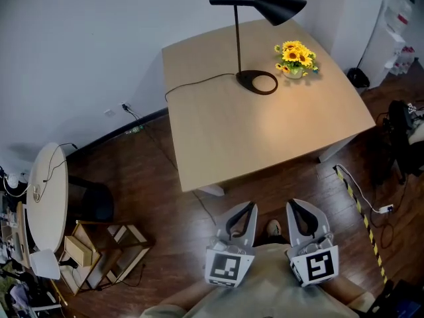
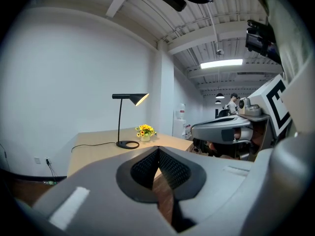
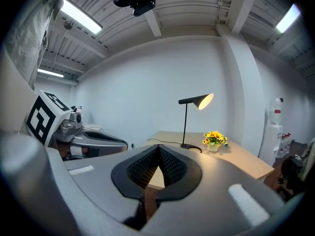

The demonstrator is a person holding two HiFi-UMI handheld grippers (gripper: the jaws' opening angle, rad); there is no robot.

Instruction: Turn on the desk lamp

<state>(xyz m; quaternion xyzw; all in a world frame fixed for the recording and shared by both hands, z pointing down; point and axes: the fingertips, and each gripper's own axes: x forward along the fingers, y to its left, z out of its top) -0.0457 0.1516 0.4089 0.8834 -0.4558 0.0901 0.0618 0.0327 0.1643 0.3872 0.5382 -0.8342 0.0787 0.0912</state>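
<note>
Closest to the head camera, the left gripper [image 1: 246,209] and the right gripper [image 1: 296,205] are held side by side against the person's body, well short of the desk lamp [image 1: 238,42], with the table's near edge and a strip of wooden floor [image 1: 199,211] lying between. Both are pointed forward toward the lamp and roughly level, their marker cubes turned up toward the camera. In the left gripper view the jaws of the left gripper [image 2: 158,149] are seen brought together at the tips, with nothing caught between the ribbed pads [image 2: 172,168]. The same is seen in the right gripper view: the right gripper [image 3: 158,146] is closed tip to tip and empty. The lamp is stood upright near the far edge of the table [image 1: 265,144], its ring base flat on the wood, and the inside of its shade [image 3: 205,101] is seen glowing. A small pot of yellow flowers [image 1: 296,58] is set just beside the lamp's base, under the shade. A black cord [image 1: 199,81] is run from the base across the tabletop to the edge away from the flowers.
</note>
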